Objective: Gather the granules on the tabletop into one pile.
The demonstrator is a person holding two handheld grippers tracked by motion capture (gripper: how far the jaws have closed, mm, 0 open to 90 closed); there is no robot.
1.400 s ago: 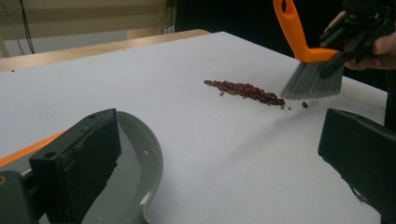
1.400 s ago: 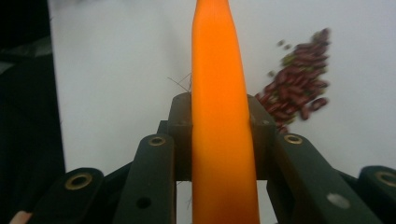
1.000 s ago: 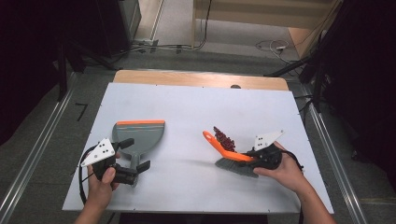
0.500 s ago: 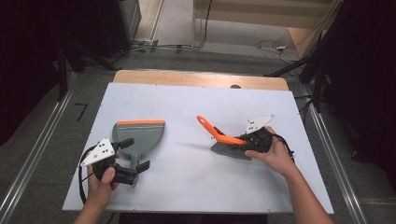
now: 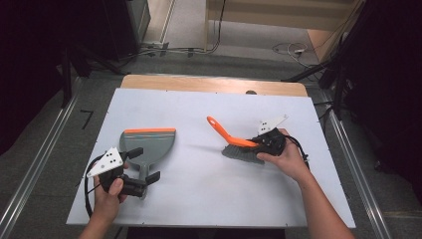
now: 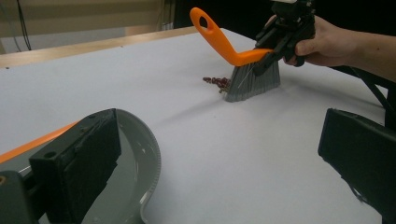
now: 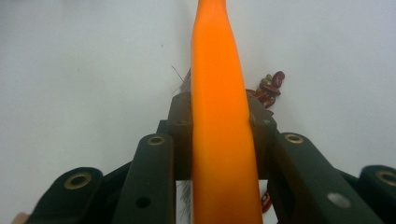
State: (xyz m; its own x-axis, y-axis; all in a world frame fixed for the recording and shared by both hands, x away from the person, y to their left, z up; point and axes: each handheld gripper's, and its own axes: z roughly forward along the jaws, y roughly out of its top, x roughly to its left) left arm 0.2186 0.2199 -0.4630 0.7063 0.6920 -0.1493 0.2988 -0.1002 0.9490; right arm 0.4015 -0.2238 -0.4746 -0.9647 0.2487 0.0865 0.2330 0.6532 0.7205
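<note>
Beans [image 6: 215, 81] (left gripper view) touch clamped brush [image 6: 252, 79].

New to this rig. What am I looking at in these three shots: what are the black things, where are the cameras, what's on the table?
No robot here: a person holds a two-jaw tool in each hand. One camera looks down from above; one rides on each tool, looking along its black jaws.

On the white table lie a grey dustpan and some red beans. The right tool is clamped on the orange handle of a hand brush, bristles on the table by the beans. The left tool is open, its jaws either side of the dustpan's handle.
</note>
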